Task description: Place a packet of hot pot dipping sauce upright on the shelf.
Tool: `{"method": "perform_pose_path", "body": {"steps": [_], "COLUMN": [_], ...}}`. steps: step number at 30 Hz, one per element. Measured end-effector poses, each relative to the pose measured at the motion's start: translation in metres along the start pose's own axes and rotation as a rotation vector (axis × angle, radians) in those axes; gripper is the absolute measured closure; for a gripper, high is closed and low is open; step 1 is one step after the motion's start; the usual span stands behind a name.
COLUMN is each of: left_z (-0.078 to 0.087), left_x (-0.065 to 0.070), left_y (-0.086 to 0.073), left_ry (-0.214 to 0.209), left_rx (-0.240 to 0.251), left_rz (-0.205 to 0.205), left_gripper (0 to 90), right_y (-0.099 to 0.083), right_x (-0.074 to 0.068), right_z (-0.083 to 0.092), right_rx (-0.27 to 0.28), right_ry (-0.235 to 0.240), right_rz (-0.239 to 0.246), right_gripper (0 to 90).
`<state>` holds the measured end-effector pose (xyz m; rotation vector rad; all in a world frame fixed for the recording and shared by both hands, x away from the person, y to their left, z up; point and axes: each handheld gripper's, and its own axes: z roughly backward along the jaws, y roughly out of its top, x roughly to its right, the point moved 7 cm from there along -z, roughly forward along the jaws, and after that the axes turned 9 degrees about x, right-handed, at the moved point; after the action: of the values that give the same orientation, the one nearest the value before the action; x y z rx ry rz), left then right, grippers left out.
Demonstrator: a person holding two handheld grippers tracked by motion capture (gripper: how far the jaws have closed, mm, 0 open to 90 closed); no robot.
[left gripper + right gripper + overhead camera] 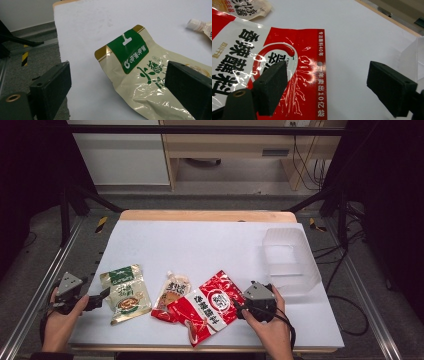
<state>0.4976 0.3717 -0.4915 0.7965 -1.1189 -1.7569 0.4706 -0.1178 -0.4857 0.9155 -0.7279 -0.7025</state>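
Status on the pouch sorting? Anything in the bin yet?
Done: nothing that I can see; the clear bin looks empty. In hand: the right tool is open at the red pouch, and the left tool is open at the green pouch, neither gripped. Left: all three pouches, including the orange spout pouch, lie on the table.
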Motion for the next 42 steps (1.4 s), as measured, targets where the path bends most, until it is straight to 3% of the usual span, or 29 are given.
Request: {"method": "perform_pose_path", "body": {"steps": [4, 11, 15, 23, 28, 33, 38, 42], "left_z": [-0.004, -0.016, -0.020, -0.028, -0.032, -0.033, -0.033, -0.029], "left_x": [-0.001, -0.009, -0.014, -0.006, -0.003, 0.003, 0.006, 0.007], "left_y": [-0.001, -0.004, -0.007, -0.010, -0.016, -0.012, -0.012, -0.011], "left_ry": [-0.008, 0.007, -0.017, -0.066, -0.115, -0.152, -0.160, -0.169], "left_rx": [-0.013, -0.029, -0.043, -0.077, -0.116, -0.102, -0.107, -0.102], "left_rz": [0.035, 0.060, 0.082, 0.048, 0.065, 0.080, 0.085, 0.080], "left_gripper": [7.7, 8.3, 8.6, 15.2, 23.8, 30.6, 37.4, 50.4], "right_y": [-0.002, -0.007, -0.007, -0.011, -0.010, -0.011, -0.012, -0.011], "right_x": [0.001, 0.004, 0.005, 0.005, 0.002, 0.001, 0.002, 0.001], "right_z": [0.001, 0.003, 0.003, 0.000, -0.001, -0.002, -0.002, -0.002], "right_rx": [0.001, -0.002, -0.008, -0.040, -0.045, -0.052, -0.061, -0.059], "right_ry": [-0.005, -0.022, -0.030, -0.025, -0.026, -0.021, -0.024, -0.025], "right_rz": [-0.008, -0.054, -0.074, -0.082, -0.068, -0.058, -0.057, -0.052], "right_gripper": [17.5, 15.9, 14.5, 14.0, 13.9, 13.8, 13.8, 13.8]}}
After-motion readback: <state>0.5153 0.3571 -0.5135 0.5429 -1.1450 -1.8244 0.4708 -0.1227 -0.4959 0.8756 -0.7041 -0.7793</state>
